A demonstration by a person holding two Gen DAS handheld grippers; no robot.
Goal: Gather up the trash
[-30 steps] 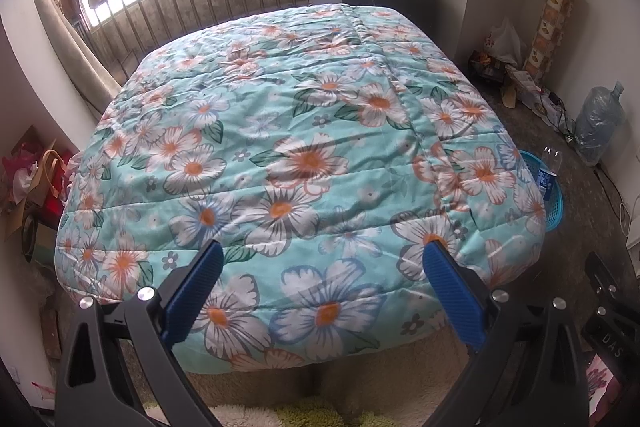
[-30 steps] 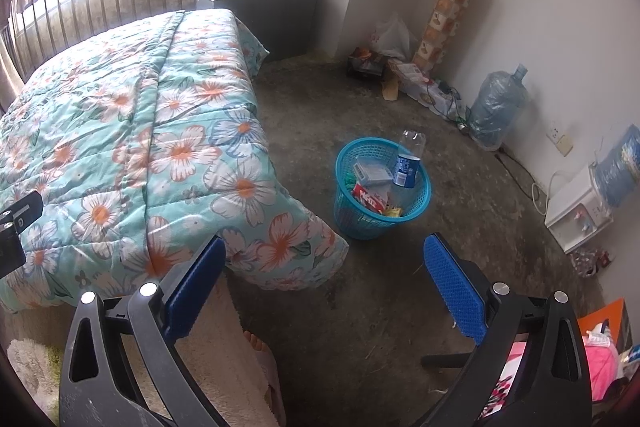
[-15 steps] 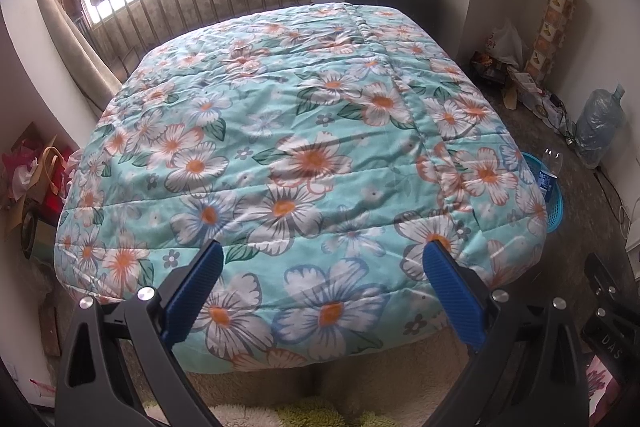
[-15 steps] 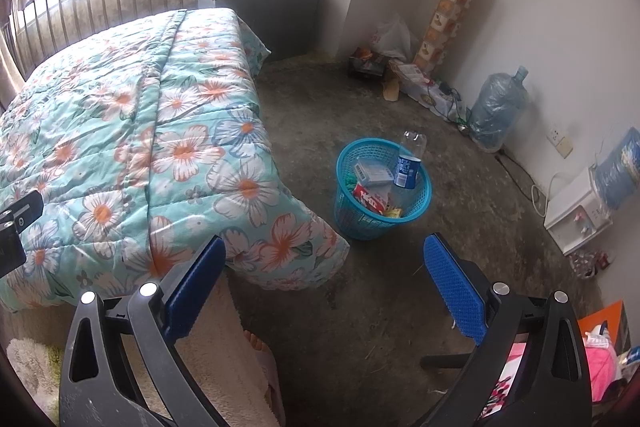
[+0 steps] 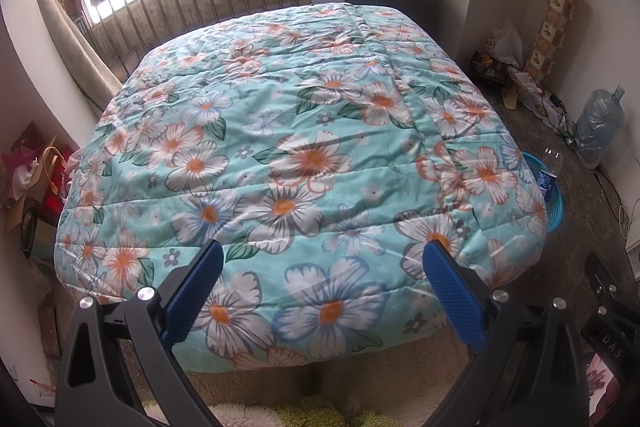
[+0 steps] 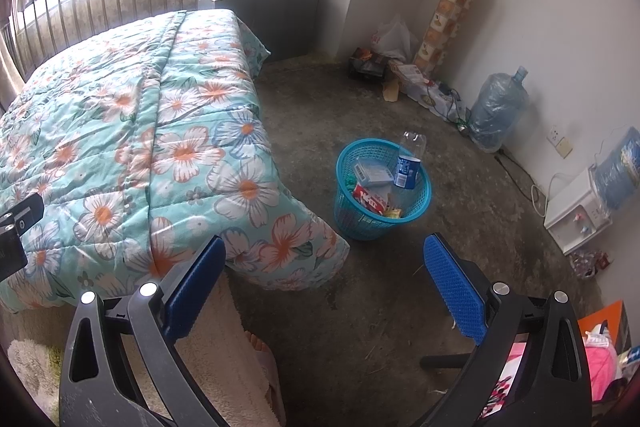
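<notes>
Nothing much moves: both grippers hover, jaws spread and empty. Left gripper [image 5: 318,285] faces the floral quilted bedspread [image 5: 304,155]; ahead of the right gripper [image 6: 324,277] stands the blue plastic mesh wastebasket [image 6: 382,189], seemingly the drop point.

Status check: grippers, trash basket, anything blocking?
Left gripper open, empty. Right gripper open, empty. Basket upright on floor, bottle inside. Path clear.

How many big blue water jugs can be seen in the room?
2. One jug stands on the floor by the right wall, past the basket. The other jug sits on the white dispenser nearer the camera. More may be hidden beyond the view.
</notes>
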